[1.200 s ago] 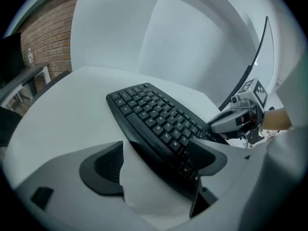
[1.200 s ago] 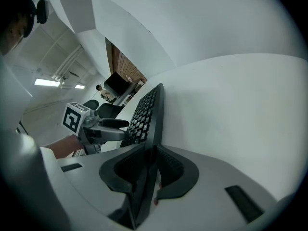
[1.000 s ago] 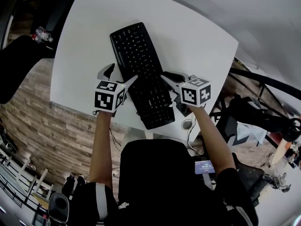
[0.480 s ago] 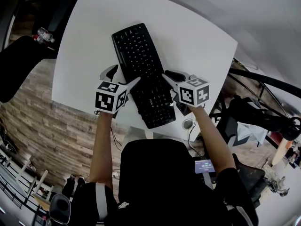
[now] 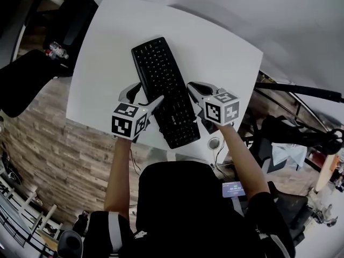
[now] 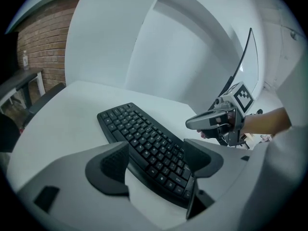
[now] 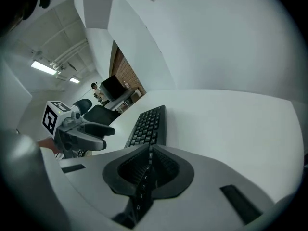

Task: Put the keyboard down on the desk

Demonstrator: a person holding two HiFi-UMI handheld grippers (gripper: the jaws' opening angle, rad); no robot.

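While angled down over keyboard, left fingers apart, just narrowed, right fingers just closed together.

We have the keyboard on the tabletop, lying diagonally: far end toward the middle, near end at the front edge. Chair sits off the tabletop's left side; bottle just behind the chair, near that left edge.
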